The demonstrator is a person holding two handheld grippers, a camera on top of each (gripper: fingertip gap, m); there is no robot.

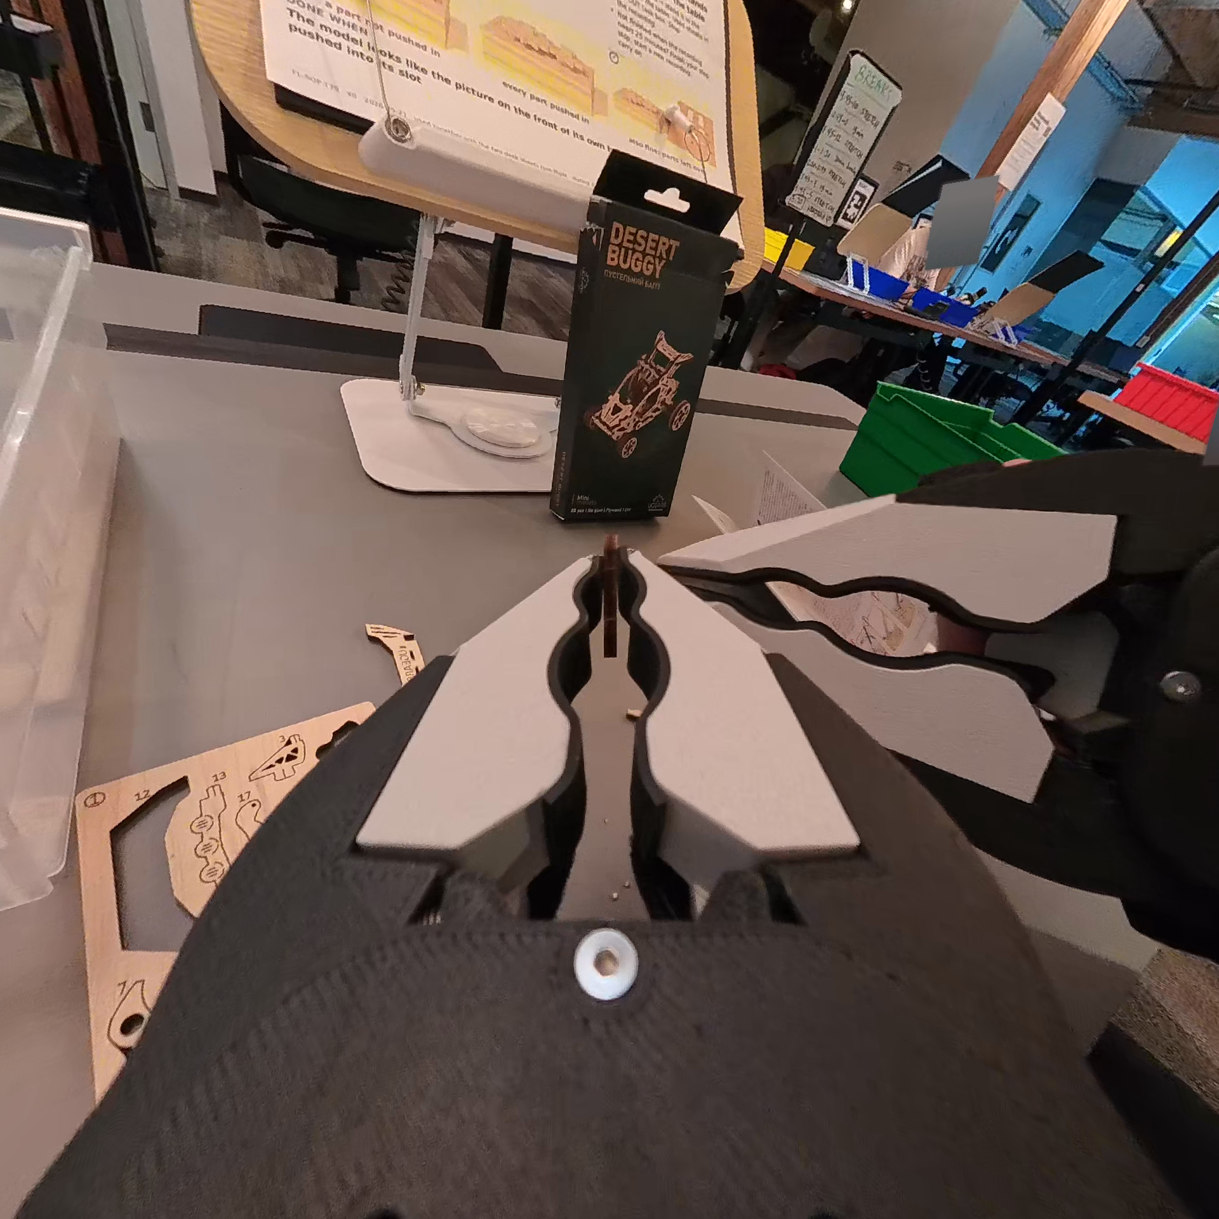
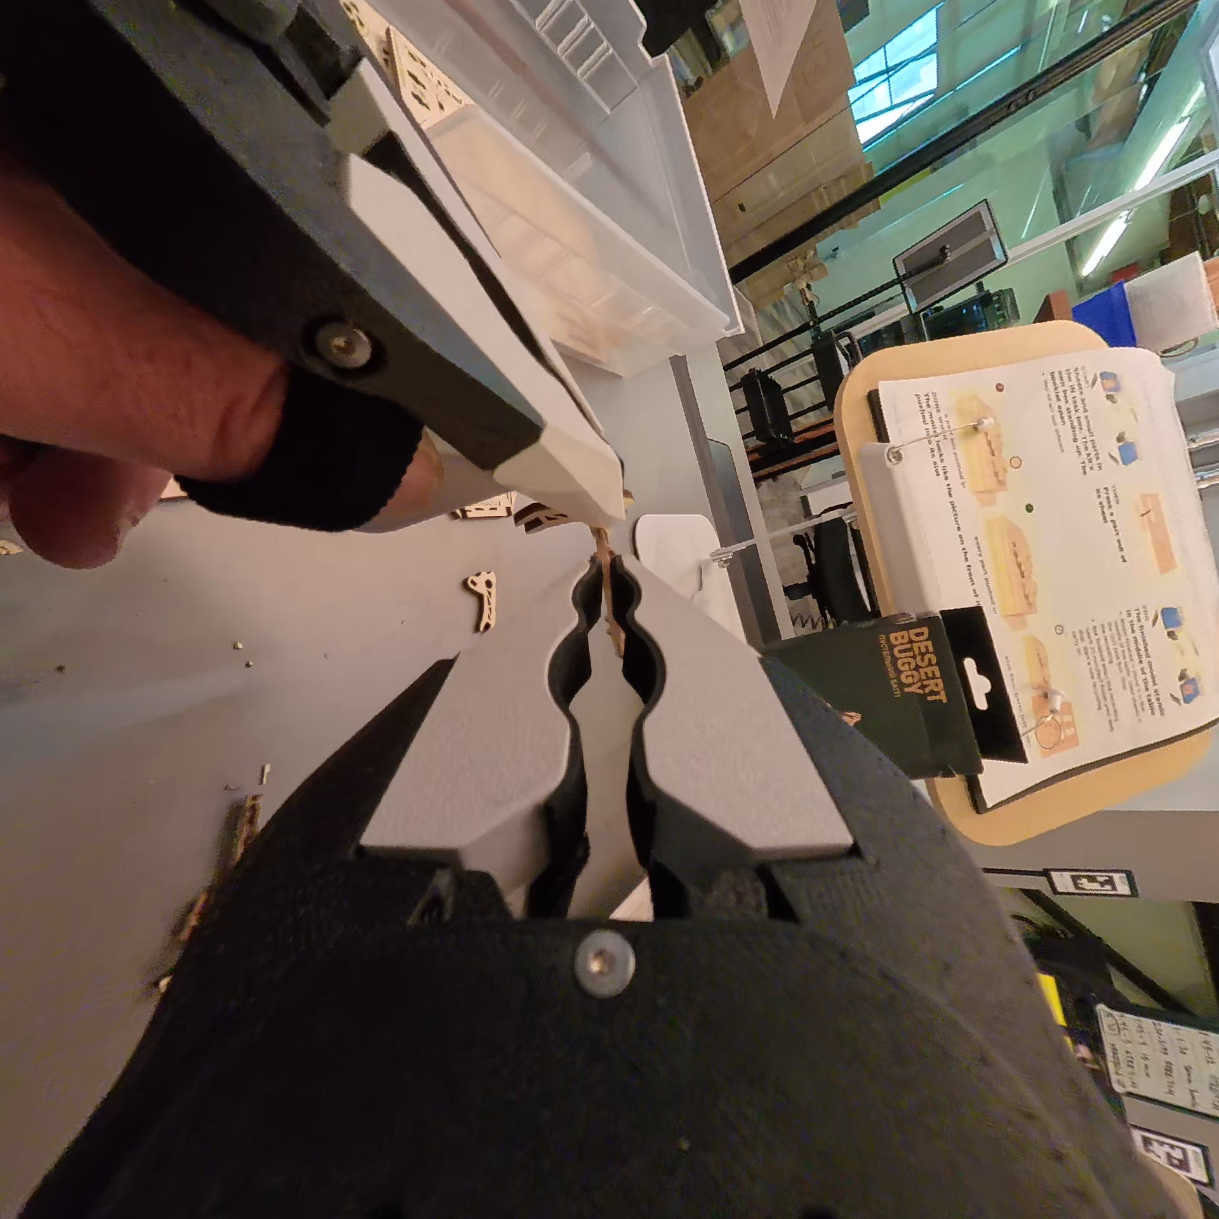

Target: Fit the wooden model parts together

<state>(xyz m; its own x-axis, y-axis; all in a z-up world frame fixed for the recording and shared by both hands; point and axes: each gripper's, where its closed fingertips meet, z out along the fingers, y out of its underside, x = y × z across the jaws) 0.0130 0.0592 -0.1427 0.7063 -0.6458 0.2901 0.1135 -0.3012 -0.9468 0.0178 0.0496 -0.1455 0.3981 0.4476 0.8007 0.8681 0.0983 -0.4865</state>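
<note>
In the left wrist view my left gripper (image 1: pixel 610 561) is shut on a thin wooden part (image 1: pixel 610 607), seen edge-on and sticking out a little past the fingertips, above the grey table (image 1: pixel 264 528). My right gripper (image 1: pixel 673 564) comes in from the right, its tips right beside the left tips. In the right wrist view my right gripper (image 2: pixel 607 567) is shut on a thin light wooden part (image 2: pixel 610 613) that pokes out of the tips. The left gripper (image 2: pixel 610 511) comes down from the upper left, its tip at the end of that part.
A wooden sheet (image 1: pixel 152 857) with cut-out parts lies at front left, a loose wooden part (image 1: pixel 399 650) beyond it. A dark model box (image 1: pixel 633 369) stands ahead, with a white document stand (image 1: pixel 429 429), a clear plastic bin (image 1: pixel 39 528) at left and a booklet (image 1: pixel 785 495) at right. The tips of both grippers are at nearly the same place.
</note>
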